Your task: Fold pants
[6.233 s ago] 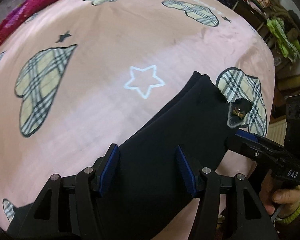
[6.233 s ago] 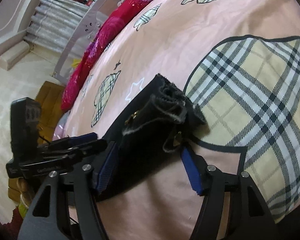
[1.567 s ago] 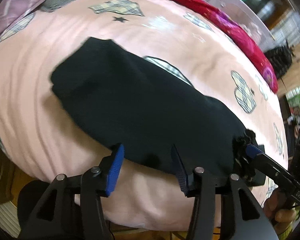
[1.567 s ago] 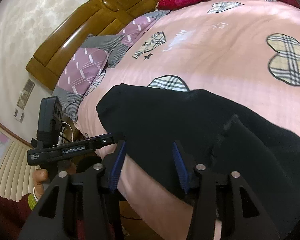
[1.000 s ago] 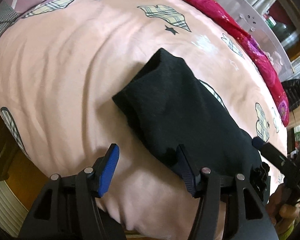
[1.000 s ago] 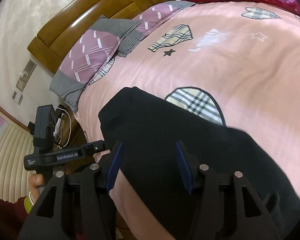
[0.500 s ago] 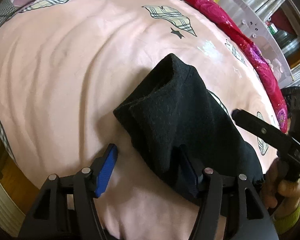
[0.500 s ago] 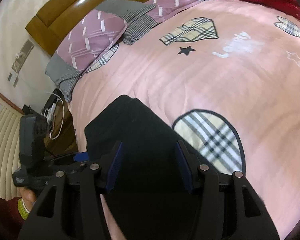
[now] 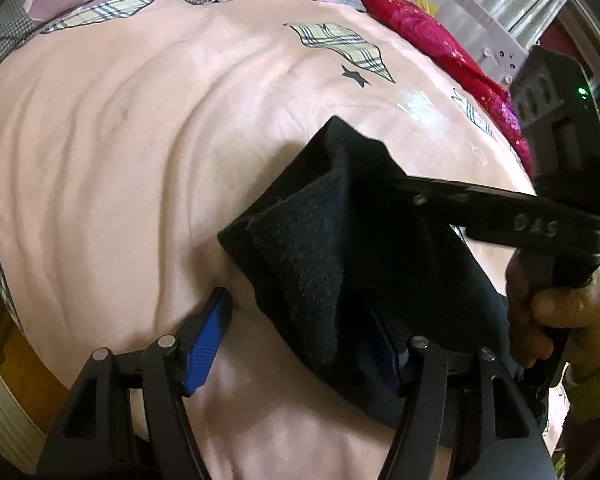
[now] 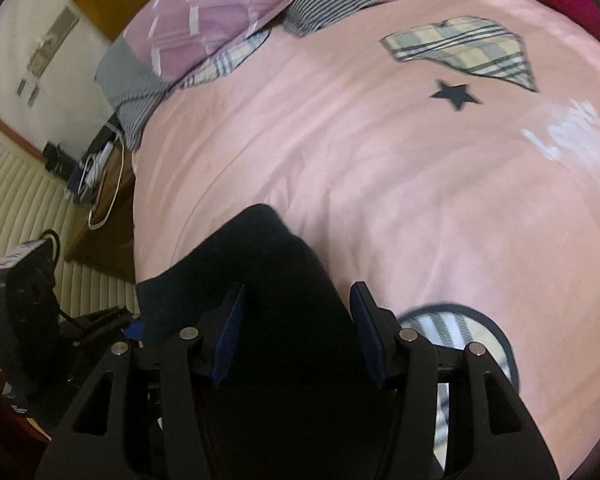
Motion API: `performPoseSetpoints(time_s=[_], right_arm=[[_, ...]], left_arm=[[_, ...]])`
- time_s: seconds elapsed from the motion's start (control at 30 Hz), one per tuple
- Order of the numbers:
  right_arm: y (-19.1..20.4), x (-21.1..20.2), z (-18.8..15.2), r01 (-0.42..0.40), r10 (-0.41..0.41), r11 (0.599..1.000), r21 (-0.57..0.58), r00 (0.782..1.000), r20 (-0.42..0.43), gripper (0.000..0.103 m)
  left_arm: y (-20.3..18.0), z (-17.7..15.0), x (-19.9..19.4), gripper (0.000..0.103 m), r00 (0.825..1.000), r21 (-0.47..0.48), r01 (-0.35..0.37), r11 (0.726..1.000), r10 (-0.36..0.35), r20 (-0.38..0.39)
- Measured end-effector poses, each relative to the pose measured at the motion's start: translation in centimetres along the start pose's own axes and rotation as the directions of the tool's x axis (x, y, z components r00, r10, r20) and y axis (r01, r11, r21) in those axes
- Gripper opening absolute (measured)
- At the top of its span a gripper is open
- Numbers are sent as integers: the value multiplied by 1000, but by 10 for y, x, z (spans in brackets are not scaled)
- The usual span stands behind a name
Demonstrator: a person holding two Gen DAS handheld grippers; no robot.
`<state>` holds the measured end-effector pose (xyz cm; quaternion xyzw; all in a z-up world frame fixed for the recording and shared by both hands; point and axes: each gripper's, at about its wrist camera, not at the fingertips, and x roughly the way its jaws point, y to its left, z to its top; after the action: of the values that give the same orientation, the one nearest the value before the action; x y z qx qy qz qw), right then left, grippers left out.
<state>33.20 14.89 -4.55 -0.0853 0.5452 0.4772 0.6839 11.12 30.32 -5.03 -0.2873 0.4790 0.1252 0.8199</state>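
Black pants [image 9: 320, 248] lie folded lengthwise on the pink bedsheet [image 9: 120, 140], their narrow end pointing toward the pillows. My left gripper [image 9: 296, 332] is open low over that end. Its blue left pad rests on bare sheet, clear of the cloth, and its right finger lies against the pants' edge. In the right wrist view my right gripper [image 10: 298, 320] stands open just above the pants [image 10: 260, 248], with black cloth showing between its pads and no visible pinch. The right gripper's fingers [image 9: 480, 208] reach across the pants from the right, their tips lost against the black.
Purple and grey pillows [image 10: 204, 20] lie at the head of the bed. A red blanket [image 9: 428, 36] runs along the far side. The bed's edge drops to a wooden bedside with cables [image 10: 100, 184]. A hand [image 9: 556, 312] holds the right gripper.
My right gripper has slid along the pants toward their narrow end, coming in over the cloth in the left wrist view. My left gripper sank slightly and its jaws widened a little.
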Motion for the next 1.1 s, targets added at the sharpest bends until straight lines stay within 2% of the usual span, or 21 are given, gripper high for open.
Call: performPoseSetpoints(time_s=[0.07, 0.1, 0.17, 0.27, 0.5, 0.73, 0.87, 1.1], right_arm=[[2, 7, 2, 10, -10, 1000, -15, 1000, -15, 44], [3, 8, 1, 19, -19, 1000, -17, 1000, -16, 43], [5, 5, -1, 26, -26, 1000, -17, 1000, 3, 33], [5, -8, -8, 16, -15, 1000, -5, 999, 41, 26], [17, -46, -23, -5, 5, 1000, -2, 990, 138, 24], [12, -105, -54, -51, 38, 998, 45, 965, 259, 23], [5, -138, -77, -50, 23, 996, 77, 948, 317, 23], [-6, -185, -122, -41, -23, 988, 150, 914, 405, 22]], left_arm=[[-2, 1, 1, 59, 1000, 5, -18, 1000, 18, 15], [-4, 2, 2, 55, 999, 10, -24, 1000, 23, 22], [-6, 3, 1, 37, 1000, 23, -2, 1000, 1, 29], [-10, 5, -2, 27, 999, 41, 5, 999, -6, 33], [-28, 2, -27, 19, 998, 71, 22, 997, -25, 53], [-68, -5, -63, 18, 992, 151, 67, 986, -82, 97], [-101, -14, -81, 18, 986, 224, 102, 969, -128, 107], [-163, -35, -98, 18, 980, 362, 126, 924, -173, 100]])
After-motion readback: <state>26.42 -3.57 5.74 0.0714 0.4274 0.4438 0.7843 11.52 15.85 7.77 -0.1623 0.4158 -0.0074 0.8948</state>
